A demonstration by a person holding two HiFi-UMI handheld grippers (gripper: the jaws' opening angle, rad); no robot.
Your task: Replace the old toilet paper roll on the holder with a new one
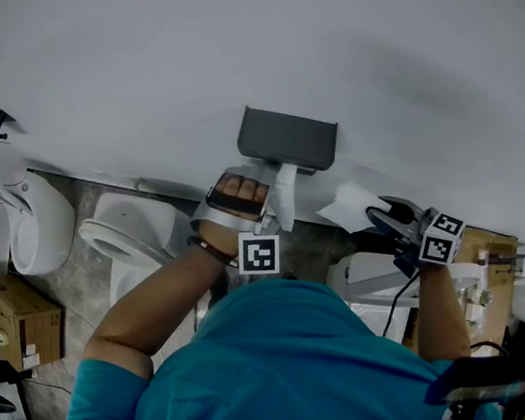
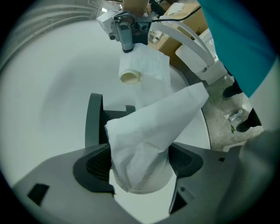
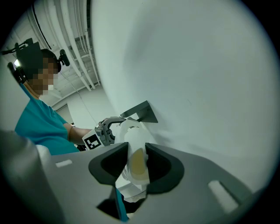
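A dark grey paper holder [image 1: 286, 139] is fixed on the white wall. Just below it my left gripper [image 1: 279, 186] is shut on a full white roll [image 2: 144, 166] with a loose sheet draped over it. The left gripper view has the holder [image 2: 94, 118] close ahead of those jaws. Off to the right, my right gripper [image 1: 386, 217] is shut on a thin, nearly used-up roll [image 3: 137, 162] whose cardboard core shows. A flap of its paper [image 1: 350, 205] hangs toward the holder. The same thin roll [image 2: 133, 70] shows in the left gripper view, at the top.
A white toilet [image 1: 128, 236] stands below the holder, with another white fixture [image 1: 33, 221] at the left. A cardboard box [image 1: 19, 320] sits on the floor at lower left. A white tank [image 1: 377, 276] and a brown box [image 1: 499, 269] are at the right.
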